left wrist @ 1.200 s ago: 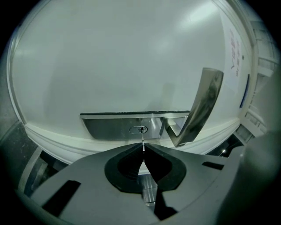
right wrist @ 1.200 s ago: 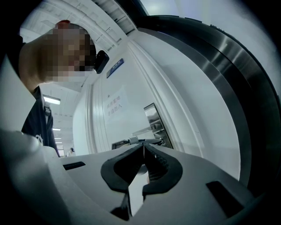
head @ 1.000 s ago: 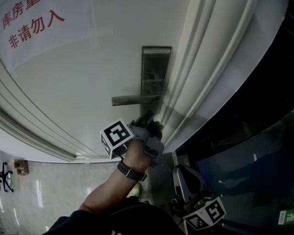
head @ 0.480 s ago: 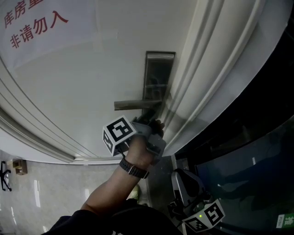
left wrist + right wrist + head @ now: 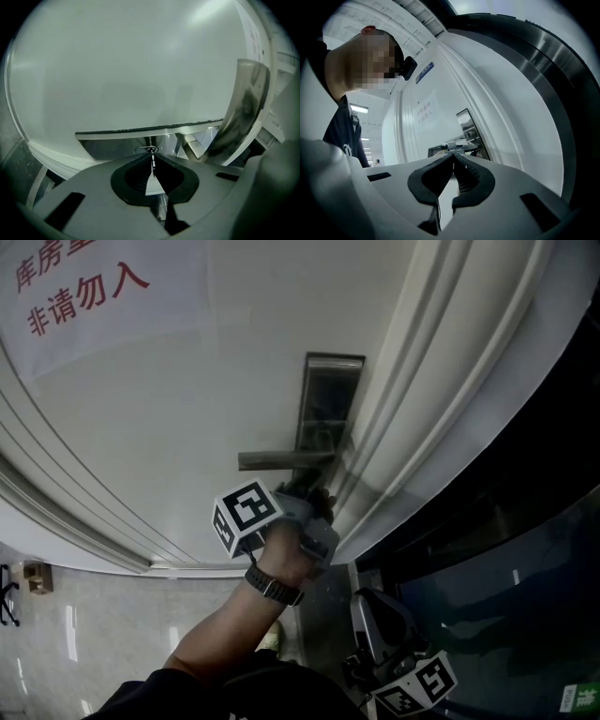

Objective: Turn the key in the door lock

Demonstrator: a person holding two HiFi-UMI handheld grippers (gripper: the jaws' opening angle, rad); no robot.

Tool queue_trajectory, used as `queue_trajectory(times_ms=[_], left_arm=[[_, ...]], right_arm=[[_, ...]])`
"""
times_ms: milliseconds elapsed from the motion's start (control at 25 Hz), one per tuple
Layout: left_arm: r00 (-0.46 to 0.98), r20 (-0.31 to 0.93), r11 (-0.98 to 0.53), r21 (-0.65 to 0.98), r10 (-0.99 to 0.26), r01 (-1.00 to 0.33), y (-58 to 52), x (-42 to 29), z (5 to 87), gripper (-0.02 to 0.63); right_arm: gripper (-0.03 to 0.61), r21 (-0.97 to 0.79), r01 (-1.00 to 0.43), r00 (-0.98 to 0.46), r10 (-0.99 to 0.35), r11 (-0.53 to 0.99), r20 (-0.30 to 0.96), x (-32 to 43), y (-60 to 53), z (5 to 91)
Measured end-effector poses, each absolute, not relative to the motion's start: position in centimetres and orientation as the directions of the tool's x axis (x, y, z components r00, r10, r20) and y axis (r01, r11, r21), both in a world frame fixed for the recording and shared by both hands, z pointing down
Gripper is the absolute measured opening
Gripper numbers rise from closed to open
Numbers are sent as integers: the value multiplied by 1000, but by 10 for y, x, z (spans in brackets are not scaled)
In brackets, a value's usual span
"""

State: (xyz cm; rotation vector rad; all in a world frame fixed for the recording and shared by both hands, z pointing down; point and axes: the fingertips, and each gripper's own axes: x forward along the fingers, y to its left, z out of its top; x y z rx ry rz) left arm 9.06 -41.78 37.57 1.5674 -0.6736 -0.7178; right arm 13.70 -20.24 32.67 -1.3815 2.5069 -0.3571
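Observation:
The white door carries a tall steel lock plate with a lever handle pointing left. My left gripper is pressed up just under the handle, at the foot of the plate. In the left gripper view its jaws are shut on a thin metal key seen edge-on, with a small ring at the tips. The handle crosses right above them and the plate curves up on the right. The keyhole is hidden. My right gripper hangs low, shut and empty.
A paper sign with red characters is stuck to the door's upper left. The moulded door frame runs diagonally right of the lock, with dark glass beyond. Pale tiled floor lies lower left. My forearm with a wristwatch reaches up.
The left gripper has crept up closer to the lever handle while staying shut on the key. The right gripper has stayed low at the bottom right.

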Motion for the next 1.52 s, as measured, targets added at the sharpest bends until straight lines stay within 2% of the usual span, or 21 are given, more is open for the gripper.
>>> queue_trajectory(times_ms=[680, 920, 1400, 1520], left_arm=[[627, -110, -147, 989, -771, -8, -416, 91, 371, 11], [636, -126, -161, 987, -761, 2, -405, 92, 366, 58], [689, -97, -170, 985, -718, -38, -352, 96, 371, 57], [716, -96, -214, 974, -691, -76, -328, 95, 365, 25]], right_arm=[[15, -331, -780, -524, -843, 532, -120, 139, -189, 323], [17, -327, -776, -532, -838, 539, -120, 136, -184, 322], [15, -317, -766, -553, -825, 559, -119, 128, -166, 320], [15, -316, -765, -556, -823, 560, -113, 127, -160, 321]])
